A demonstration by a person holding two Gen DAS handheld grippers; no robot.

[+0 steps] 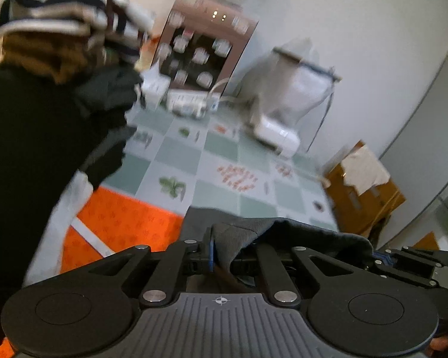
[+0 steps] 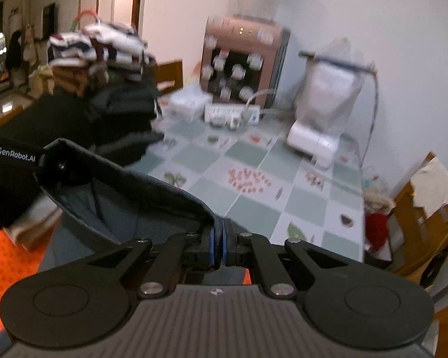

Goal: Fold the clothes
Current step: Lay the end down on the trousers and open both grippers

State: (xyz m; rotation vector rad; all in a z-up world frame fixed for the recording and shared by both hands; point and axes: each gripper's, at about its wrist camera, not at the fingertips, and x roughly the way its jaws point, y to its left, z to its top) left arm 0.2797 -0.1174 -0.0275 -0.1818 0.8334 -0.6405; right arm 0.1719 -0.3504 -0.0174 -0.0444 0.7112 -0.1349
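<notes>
From my left wrist camera, my left gripper (image 1: 224,252) has its blue-padded jaws pinched nearly closed on a hem of the dark grey garment (image 1: 283,232), a soft twill-like cloth bunched just in front of me. It hangs above the checked tablecloth (image 1: 224,155), a glossy sheet of pale green and white squares printed with leaves and berries. The hem's long axis runs rightward from my jaws to my right gripper (image 1: 403,261). Left of the tablecloth rises a stack of folded clothes (image 1: 60,29): striped knits on top, brown below, black at the bottom. An orange patterned cloth (image 1: 119,223) lies at the tablecloth's near edge.

From my right wrist camera, my right gripper (image 2: 219,247) has its jaws shut tight on the same dark grey garment (image 2: 128,191). The stitched hem stretches taut, up and leftward, to my left gripper (image 2: 18,158), above the tablecloth's (image 2: 253,155) near-left corner. The stack (image 2: 104,56) stands beyond it; a water dispenser (image 2: 245,59) stands at the tablecloth's far edge.
</notes>
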